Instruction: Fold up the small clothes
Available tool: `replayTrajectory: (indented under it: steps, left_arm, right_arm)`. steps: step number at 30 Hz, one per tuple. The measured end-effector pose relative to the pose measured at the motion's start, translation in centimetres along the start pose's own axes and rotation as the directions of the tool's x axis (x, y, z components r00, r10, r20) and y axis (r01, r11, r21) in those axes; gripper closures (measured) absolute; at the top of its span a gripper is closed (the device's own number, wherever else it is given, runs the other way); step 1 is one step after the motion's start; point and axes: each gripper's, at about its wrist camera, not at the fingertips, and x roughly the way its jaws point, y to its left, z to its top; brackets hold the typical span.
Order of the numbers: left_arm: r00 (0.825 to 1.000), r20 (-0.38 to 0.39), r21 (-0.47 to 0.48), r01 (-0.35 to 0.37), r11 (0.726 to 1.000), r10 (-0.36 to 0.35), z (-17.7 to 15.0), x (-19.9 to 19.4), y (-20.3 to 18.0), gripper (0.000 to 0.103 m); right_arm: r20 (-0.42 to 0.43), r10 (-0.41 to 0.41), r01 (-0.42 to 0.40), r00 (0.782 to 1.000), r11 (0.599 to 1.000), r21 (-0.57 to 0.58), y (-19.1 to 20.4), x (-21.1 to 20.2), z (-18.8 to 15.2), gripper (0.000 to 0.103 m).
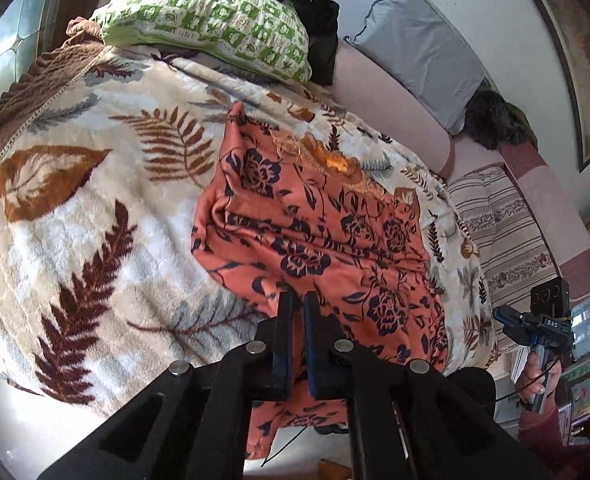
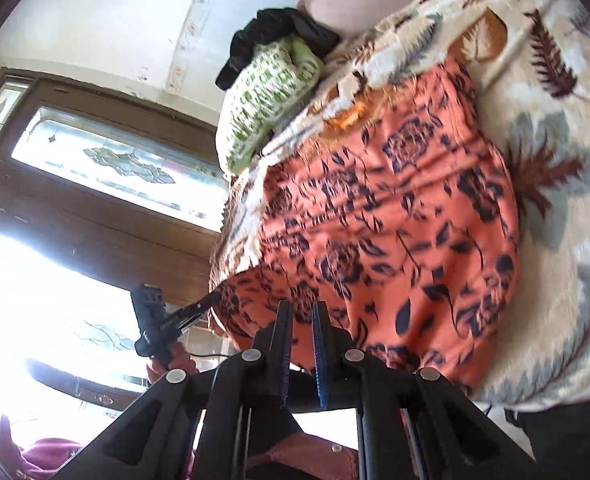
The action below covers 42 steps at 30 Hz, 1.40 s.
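On leaf-print blanket [image 1: 75, 208], orange floral garment [image 1: 315, 220]; left claw [image 1: 299, 300], right claw [image 2: 301, 308] both pinching its edge

The left gripper [image 1: 299, 300], jaws closed, pinches the near edge of an orange floral garment [image 1: 319, 216] on a leaf-patterned blanket [image 1: 95, 208].

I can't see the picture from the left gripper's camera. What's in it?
The left gripper is shut on the near edge of an orange flowery cloth spread on a leaf-patterned blanket. A green-and-white pillow lies at the far end.
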Motion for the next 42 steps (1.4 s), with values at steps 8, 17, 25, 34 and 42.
replayTrajectory:
  steps: [8, 17, 25, 34, 42]
  left_arm:
    - [0.974, -0.035, 0.077, -0.222, 0.972, 0.226, -1.0, 1.1, 1.7, 0.094]
    - [0.952, -0.098, 0.023, -0.29, 0.957, 0.291, -7.3, 0.7, 5.1, 0.042]
    - [0.938, -0.193, 0.134, -0.265, 0.955, 0.287, -9.6, 3.1, 4.0, 0.042]
    - [0.916, -0.288, 0.277, -0.199, 0.94, 0.279, -12.5, 5.2, 1.6, 0.076]
    - [0.906, -0.331, 0.266, -0.179, 0.947, 0.264, -11.1, 5.3, 1.5, 0.097]
  right_arm:
    - [-0.164, -0.389, 0.381, 0.907, 0.921, -0.078, -0.8, 1.6, -1.6, 0.08]
    - [-0.251, -0.412, 0.45, 0.876, 0.885, 0.118, -5.4, 5.3, -7.6, 0.029]
    - [-0.222, -0.488, 0.536, 0.844, 0.777, 0.33, -7.9, 5.7, -8.4, 0.032]
    - [-0.269, -0.487, 0.543, 0.831, 0.815, 0.201, -9.3, 3.8, -10.4, 0.082]
    - [-0.308, -0.382, 0.458, 0.872, 0.857, 0.235, -10.2, 3.8, -12.0, 0.089]
